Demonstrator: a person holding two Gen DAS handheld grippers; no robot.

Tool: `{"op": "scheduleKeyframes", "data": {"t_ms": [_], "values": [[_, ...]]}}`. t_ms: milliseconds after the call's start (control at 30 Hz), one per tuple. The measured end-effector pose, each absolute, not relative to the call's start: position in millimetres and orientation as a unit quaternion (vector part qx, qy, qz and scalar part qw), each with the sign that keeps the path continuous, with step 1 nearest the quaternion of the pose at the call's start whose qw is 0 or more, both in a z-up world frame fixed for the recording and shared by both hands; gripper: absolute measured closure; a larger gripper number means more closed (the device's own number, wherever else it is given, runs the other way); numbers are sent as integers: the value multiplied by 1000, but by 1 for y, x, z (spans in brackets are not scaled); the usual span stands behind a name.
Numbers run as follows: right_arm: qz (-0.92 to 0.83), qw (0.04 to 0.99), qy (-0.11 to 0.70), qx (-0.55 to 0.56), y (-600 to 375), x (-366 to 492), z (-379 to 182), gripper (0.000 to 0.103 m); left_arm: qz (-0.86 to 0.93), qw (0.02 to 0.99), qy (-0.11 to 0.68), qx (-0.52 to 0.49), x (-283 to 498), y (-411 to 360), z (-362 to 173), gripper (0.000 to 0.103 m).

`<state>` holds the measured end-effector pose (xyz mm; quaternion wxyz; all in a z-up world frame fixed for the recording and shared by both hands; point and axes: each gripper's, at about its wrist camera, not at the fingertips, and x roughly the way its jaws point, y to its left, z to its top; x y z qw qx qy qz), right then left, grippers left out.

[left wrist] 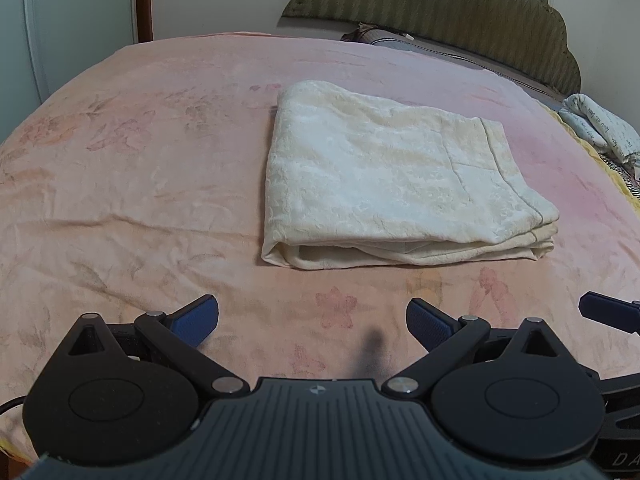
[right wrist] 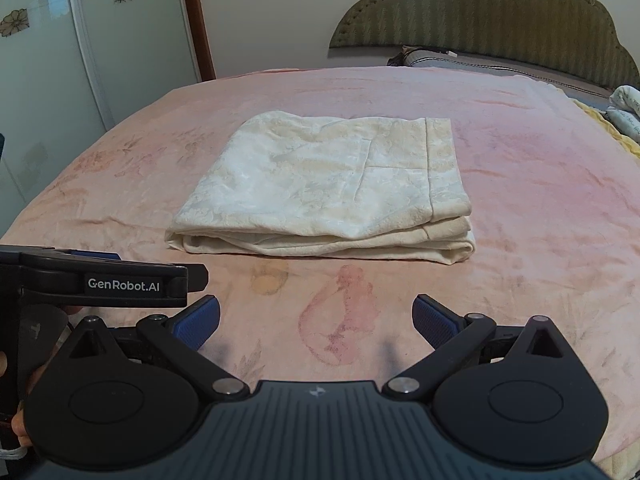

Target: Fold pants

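Pants (left wrist: 396, 180) sit folded in a neat stack on the pink bedspread (left wrist: 140, 180), both left gripper (left wrist: 312, 322) and right gripper (right wrist: 316, 320) spread wide, holding nothing.

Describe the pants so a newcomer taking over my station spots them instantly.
Start at the bed's pink floral blanket below the green scalloped headboard. Near its middle lie the pants, a cream, textured, folded rectangle ahead of both open grippers. Unlike the white printed bundle at the right edge, they are plain and neatly stacked.

left gripper (left wrist: 312, 322) spread wide, nothing held | folded cream pants (left wrist: 396, 184) lying on pink bedspread (left wrist: 140, 184)
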<state>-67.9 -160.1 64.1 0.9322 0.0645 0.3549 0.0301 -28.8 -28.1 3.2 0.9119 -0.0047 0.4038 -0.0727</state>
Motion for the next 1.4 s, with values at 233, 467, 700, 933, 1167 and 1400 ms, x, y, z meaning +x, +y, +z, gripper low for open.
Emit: {"op": "scheduleKeyframes", "data": {"t_ms": [233, 467, 700, 933, 1167, 1400], "values": [[28, 933, 353, 60, -159, -68, 64, 0, -71, 911, 407, 2, -29, -29, 2, 1], [29, 933, 355, 58, -158, -67, 62, 0, -43, 915, 402, 8, -29, -25, 2, 1], [29, 932, 356, 58, -158, -66, 61, 0, -18, 915, 402, 40, -28, -26, 3, 1], [29, 932, 356, 57, -159, -66, 61, 0, -33, 913, 405, 46, -29, -29, 2, 1], [29, 932, 358, 59, -160, -65, 59, 0, -32, 913, 405, 47, -29, -30, 1, 1], [30, 931, 359, 59, -160, -64, 59, 0, -34, 919, 381, 92, -34, -40, 2, 1]]}}
